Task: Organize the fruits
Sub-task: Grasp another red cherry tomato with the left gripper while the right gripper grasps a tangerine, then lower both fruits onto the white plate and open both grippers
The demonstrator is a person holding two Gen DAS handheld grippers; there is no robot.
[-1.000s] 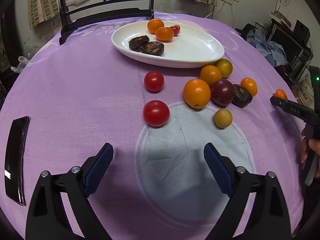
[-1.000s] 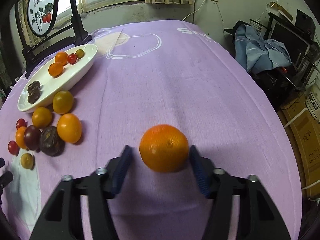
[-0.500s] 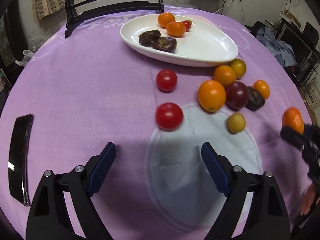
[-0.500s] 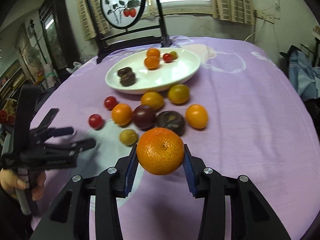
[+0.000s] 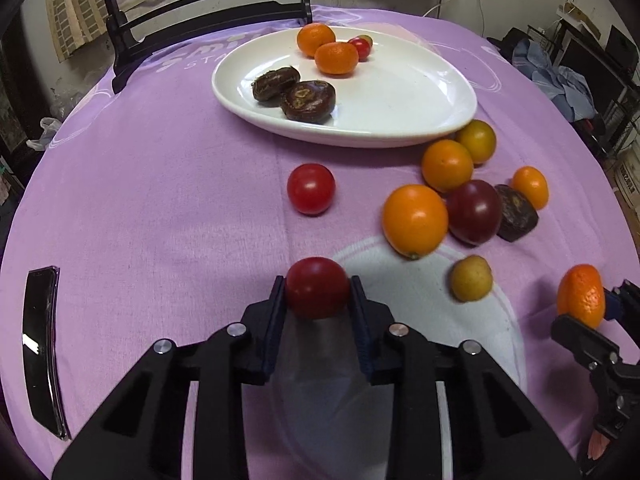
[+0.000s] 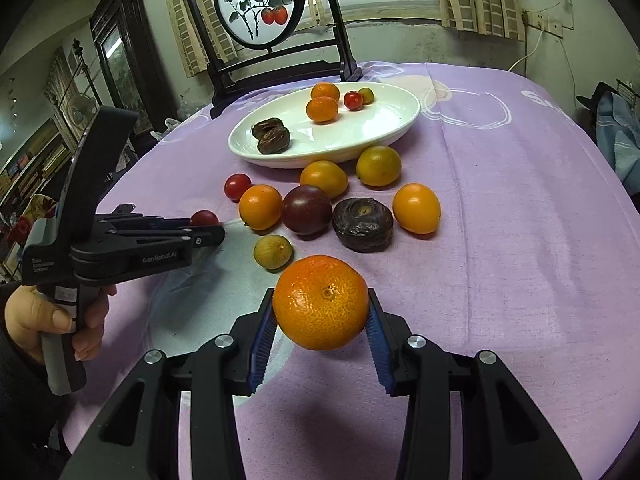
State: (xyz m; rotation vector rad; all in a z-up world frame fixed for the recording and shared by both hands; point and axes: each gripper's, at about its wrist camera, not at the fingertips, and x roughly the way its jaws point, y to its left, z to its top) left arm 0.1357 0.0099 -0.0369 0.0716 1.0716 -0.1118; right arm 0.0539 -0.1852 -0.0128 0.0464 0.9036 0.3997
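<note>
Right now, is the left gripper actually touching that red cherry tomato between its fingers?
Touching. In the left wrist view, the left gripper has just closed and both pads press against the sides of the red cherry tomato, with no gap on either side.

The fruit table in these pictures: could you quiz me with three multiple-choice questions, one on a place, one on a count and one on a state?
1. Where do the two dark brown fruits that sit side by side lie?
A. on the chair
B. on the white plate
C. on the bare cloth

2. How many orange fruits lie on the plate?
A. two
B. five
C. none

3. What is the left gripper doing?
A. standing wide open and empty
B. gripping a spoon
C. gripping a red tomato

Answers:
1 B: both rest inside the plate's rim.
2 A: two sit together at its far end.
3 C: its jaws have just been closing, and the pads press on the tomato between them.
</note>
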